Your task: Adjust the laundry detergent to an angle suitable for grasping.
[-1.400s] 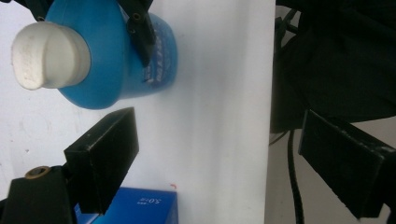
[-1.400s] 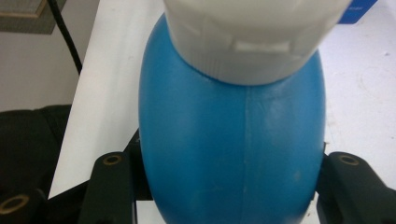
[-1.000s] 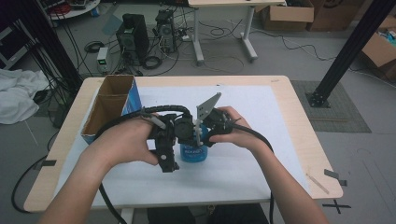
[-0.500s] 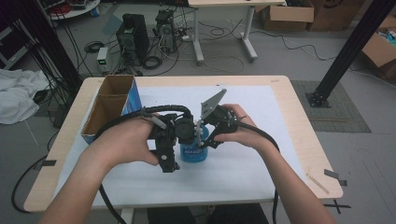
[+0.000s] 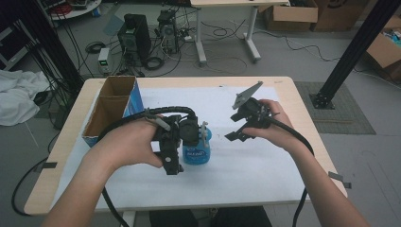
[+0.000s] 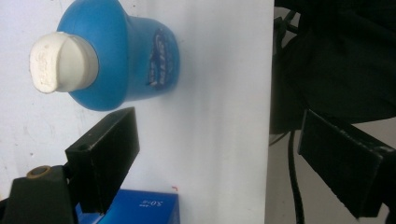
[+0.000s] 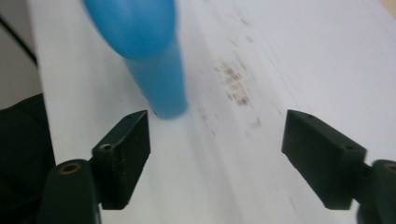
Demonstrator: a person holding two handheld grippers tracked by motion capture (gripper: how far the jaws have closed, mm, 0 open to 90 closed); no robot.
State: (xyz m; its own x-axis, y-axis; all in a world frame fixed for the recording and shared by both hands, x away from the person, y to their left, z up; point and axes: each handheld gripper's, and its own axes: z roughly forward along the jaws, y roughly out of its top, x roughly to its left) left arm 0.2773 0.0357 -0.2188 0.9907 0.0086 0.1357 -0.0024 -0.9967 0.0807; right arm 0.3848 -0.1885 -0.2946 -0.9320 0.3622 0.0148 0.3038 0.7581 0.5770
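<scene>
A blue bottle (image 5: 196, 152) with a white cap (image 6: 60, 62) stands upright on the white sheet (image 5: 250, 165). My left gripper (image 5: 189, 132) hovers right over it, touching or nearly touching its top. In the left gripper view this gripper (image 6: 219, 140) is open, and the bottle (image 6: 128, 56) lies beyond the left jaw, not between the jaws. My right gripper (image 5: 240, 126) is held to the right of the bottle, clear of it. Seen in its own view, the right gripper (image 7: 219, 126) is open with nothing in it, and the blurred bottle (image 7: 154, 60) is ahead at upper left.
An open cardboard box (image 5: 112, 109) with a blue side stands at the table's left; its blue face (image 6: 133, 210) sits low in the left gripper view. The table's front edge (image 5: 189, 203) is close to the person. Computers and cables sit on the floor beyond.
My right gripper has drawn away from the bottle to the right, leaving a gap. The left gripper and the bottle have stayed in place.
</scene>
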